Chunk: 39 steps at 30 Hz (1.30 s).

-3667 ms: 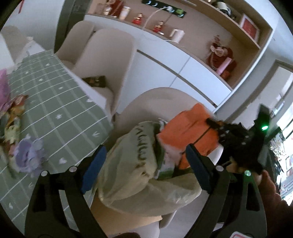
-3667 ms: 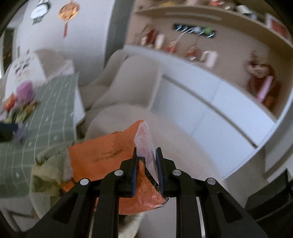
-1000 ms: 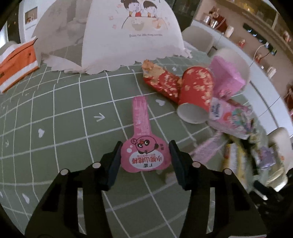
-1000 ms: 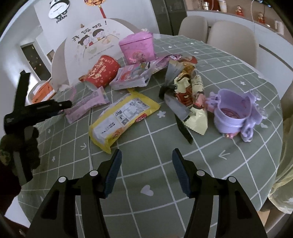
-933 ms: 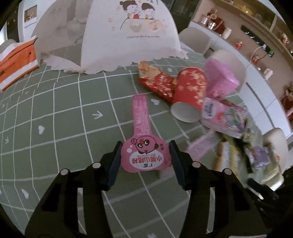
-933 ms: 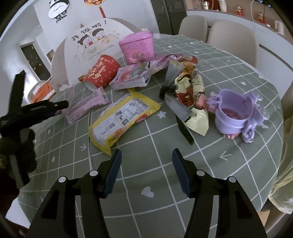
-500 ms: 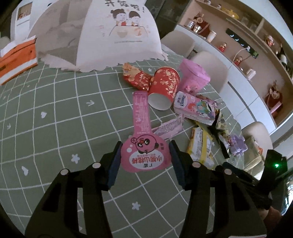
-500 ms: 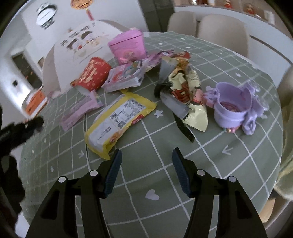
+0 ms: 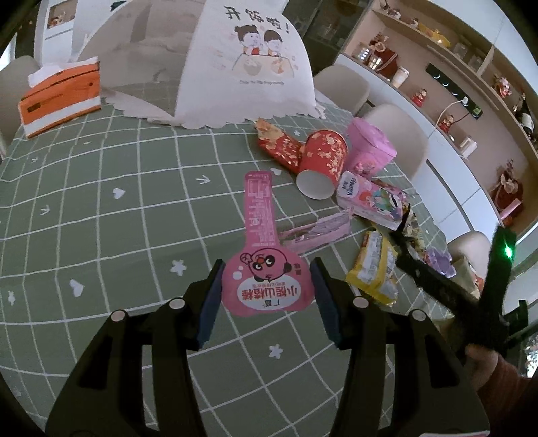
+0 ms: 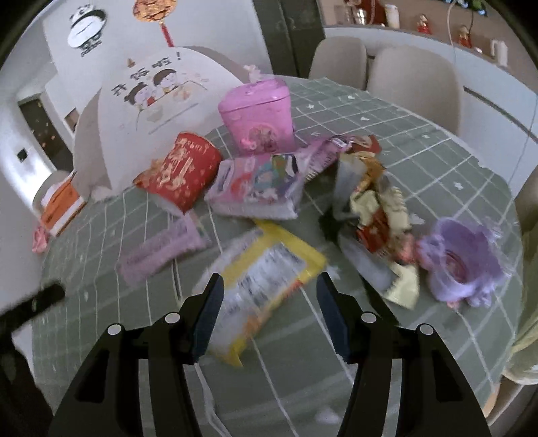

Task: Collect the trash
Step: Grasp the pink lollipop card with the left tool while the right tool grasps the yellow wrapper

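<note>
My left tongs (image 9: 265, 295) pinch the pink wrapper (image 9: 262, 262) by its round end, up off the table (image 9: 101, 208); it looks light and floppy; my right tongs (image 10: 267, 314) hang open and empty over the yellow packet (image 10: 265, 279).

A home dining room is shown. A bench (image 9: 101, 188) is covered with a green checked cloth and ringed by padded beige chairs (image 10: 417, 84). A mesh food cover (image 9: 235, 60) printed with cartoon children and an orange tissue box (image 9: 60, 94) are set on it. Wall shelves (image 9: 470, 60) above white cabinets are lined with figurines and jars. A red lantern ornament (image 10: 154, 10) is hung on the wall.
</note>
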Each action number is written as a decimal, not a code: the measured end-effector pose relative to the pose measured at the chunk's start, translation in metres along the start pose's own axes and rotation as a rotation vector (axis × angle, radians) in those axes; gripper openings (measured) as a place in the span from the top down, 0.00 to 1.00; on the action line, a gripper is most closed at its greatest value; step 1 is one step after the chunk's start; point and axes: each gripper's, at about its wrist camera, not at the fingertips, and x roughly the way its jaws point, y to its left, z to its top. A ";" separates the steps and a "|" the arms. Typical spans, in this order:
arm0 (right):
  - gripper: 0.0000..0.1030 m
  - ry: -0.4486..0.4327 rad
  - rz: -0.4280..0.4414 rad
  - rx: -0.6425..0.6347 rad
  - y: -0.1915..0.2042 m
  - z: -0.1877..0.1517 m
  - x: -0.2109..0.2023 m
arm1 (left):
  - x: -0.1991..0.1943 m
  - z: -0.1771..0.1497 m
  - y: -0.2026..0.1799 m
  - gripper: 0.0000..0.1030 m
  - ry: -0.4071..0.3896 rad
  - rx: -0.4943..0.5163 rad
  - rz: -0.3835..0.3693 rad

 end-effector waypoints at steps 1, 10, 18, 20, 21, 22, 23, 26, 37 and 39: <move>0.47 0.003 -0.003 0.014 0.002 0.002 0.004 | -0.002 -0.001 0.002 0.53 -0.002 -0.006 0.003; 0.47 0.036 -0.133 -0.082 0.029 0.007 0.029 | -0.010 -0.010 0.020 0.53 0.001 -0.056 0.009; 0.47 0.037 -0.131 -0.268 0.016 -0.026 0.002 | -0.006 -0.014 0.022 0.53 0.010 -0.081 -0.012; 0.47 0.040 -0.122 -0.278 0.009 -0.029 -0.005 | -0.003 -0.014 0.019 0.53 0.019 -0.080 -0.022; 0.47 0.035 -0.107 -0.257 0.002 -0.029 -0.011 | -0.001 -0.015 0.017 0.53 0.024 -0.075 -0.028; 0.47 0.027 -0.096 -0.234 -0.001 -0.029 -0.017 | 0.001 -0.015 0.015 0.53 0.026 -0.071 -0.032; 0.47 0.014 -0.080 -0.192 -0.008 -0.028 -0.024 | 0.002 -0.016 0.013 0.53 0.029 -0.066 -0.037; 0.47 0.004 -0.069 -0.089 -0.021 -0.025 -0.033 | 0.005 -0.017 0.007 0.53 0.031 -0.057 -0.040; 0.47 0.080 -0.084 0.017 -0.015 -0.025 0.006 | -0.003 -0.028 0.017 0.53 0.034 -0.038 0.004; 0.47 0.075 -0.122 -0.068 -0.004 -0.026 0.011 | -0.004 -0.032 0.023 0.53 0.043 -0.040 0.006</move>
